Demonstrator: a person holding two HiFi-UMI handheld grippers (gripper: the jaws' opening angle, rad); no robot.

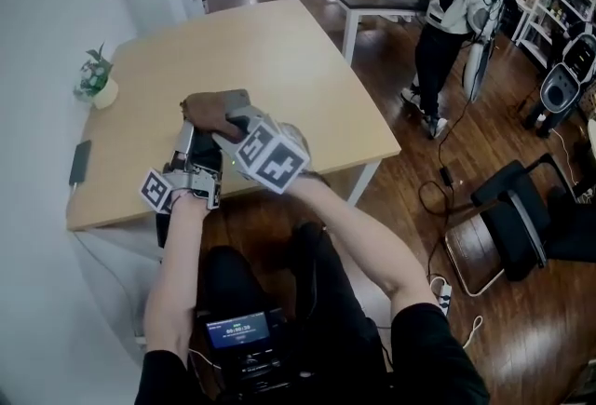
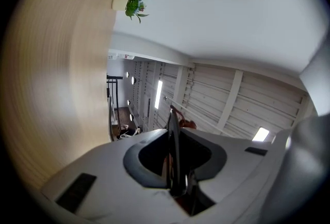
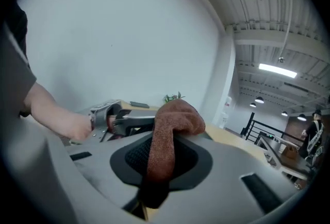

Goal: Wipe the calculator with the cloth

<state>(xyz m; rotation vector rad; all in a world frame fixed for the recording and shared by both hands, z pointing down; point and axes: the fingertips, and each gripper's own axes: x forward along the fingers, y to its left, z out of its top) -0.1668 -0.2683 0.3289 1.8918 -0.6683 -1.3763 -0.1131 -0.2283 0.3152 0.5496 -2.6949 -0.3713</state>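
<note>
Closest to me in the head view is the small lit screen [image 1: 237, 330] at the person's waist, with both forearms reaching out past it to the near edge of the wooden table [image 1: 279, 49]. My left gripper [image 1: 186, 150] is tilted upward, and its jaws stand narrow, pinched on the calculator [image 2: 173, 152]. In the left gripper view I see it edge-on as a thin dark slab standing upright between them. My right gripper [image 1: 231, 128] comes in from the right beside the left one, its marker cube facing up. Its jaws are closed on the brown cloth [image 3: 172, 121], which rises out of them in a folded hump. In the right gripper view the top of that hump lies over the far end of the calculator, touching it, and the left gripper view shows a bit of reddish cloth at the slab's far tip. Both tools meet just over the table's near edge. A small potted plant [image 1: 96, 77] sits at the table's left side by the wall, well apart from the grippers
</note>
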